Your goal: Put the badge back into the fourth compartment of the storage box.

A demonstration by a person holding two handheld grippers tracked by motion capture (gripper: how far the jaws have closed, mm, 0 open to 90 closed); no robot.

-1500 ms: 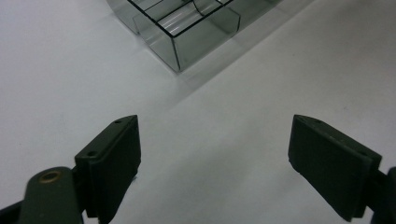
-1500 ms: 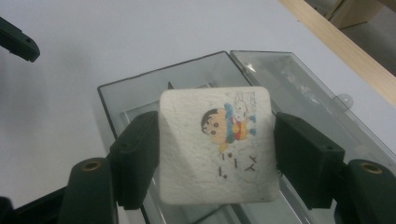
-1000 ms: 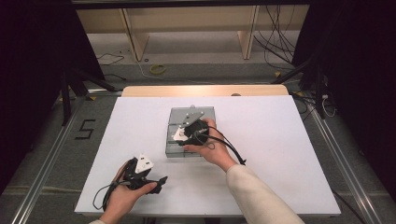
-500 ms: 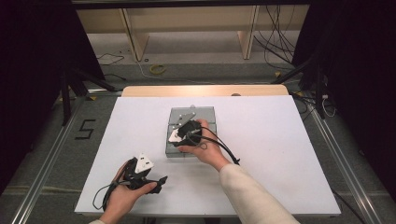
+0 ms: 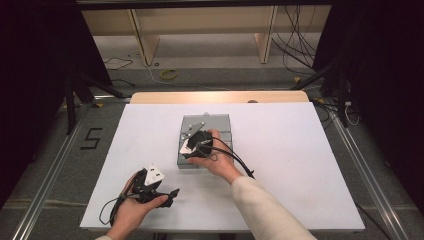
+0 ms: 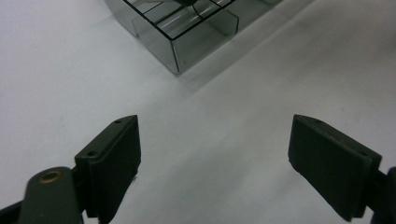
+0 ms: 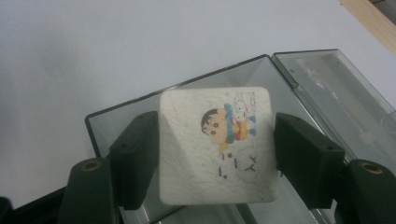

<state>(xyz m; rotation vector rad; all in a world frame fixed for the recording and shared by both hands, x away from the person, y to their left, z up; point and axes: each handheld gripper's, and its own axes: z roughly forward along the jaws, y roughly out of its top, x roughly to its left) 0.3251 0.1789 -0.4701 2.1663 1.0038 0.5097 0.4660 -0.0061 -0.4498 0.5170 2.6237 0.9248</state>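
A white square block [image 7: 187, 158] printed with a cartoon child sits between the jaws of my right gripper [image 7: 215, 158], which is shut on its two sides. The block hangs over an open compartment of a clear grey plastic box [image 7: 105, 126]. In the high view, the right gripper [image 5: 192, 146] hovers over the left part of the box [image 5: 212, 121] at the table's middle. My left gripper [image 5: 169, 194] rests near the front left edge. Its jaws [image 6: 215, 158] stand wide open over bare white tabletop, and the box corner [image 6: 196, 42] lies farther off.
The box's hinged lid [image 7: 336, 88] lies open beside the compartment. The white tabletop [image 5: 300, 150] has free room to the right and left of the box. A wooden strip [image 5: 220, 97] runs along the far edge. Cables trail from both grippers.
The right gripper has shifted slightly to the left over the box, still gripping the block. The left gripper has stayed put.
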